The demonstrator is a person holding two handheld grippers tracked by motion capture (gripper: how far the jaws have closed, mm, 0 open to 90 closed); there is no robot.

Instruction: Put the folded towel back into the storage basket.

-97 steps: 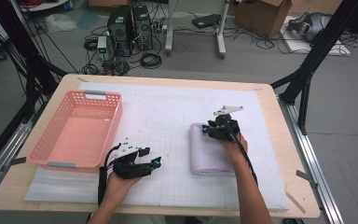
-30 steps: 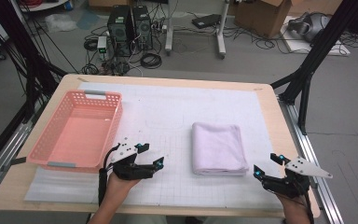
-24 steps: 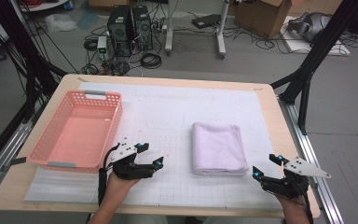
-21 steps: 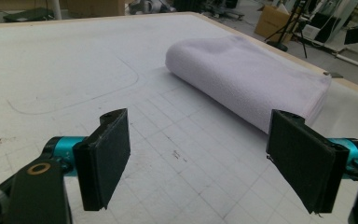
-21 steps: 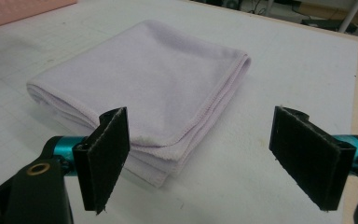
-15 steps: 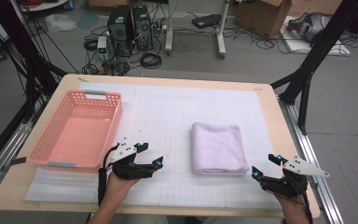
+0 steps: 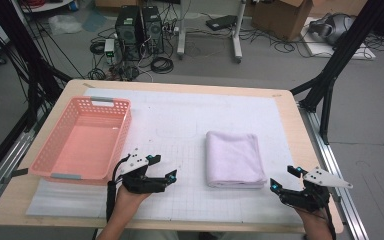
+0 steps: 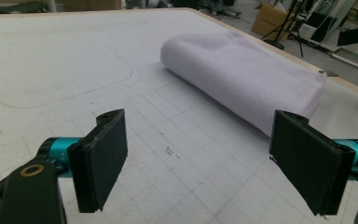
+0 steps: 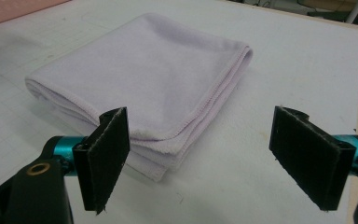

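A pale lilac towel (image 7: 231,159), folded into a thick stitched-edge square, lies flat on the table (image 7: 180,115) between both grippers' fingers, ahead of each; left gripper (image 7: 161,168) and right gripper (image 7: 283,178) spread wide, empty.

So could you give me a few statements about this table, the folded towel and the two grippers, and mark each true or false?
1. The folded towel lies inside the pink basket. False: it lies on the white mat, apart from the basket.
2. The left gripper is open and holds nothing. True.
3. The right gripper is clamped on the towel. False: its jaws stand apart, off the towel.
4. The pink basket has nothing in it. True.
5. The towel lies between the two grippers. True.
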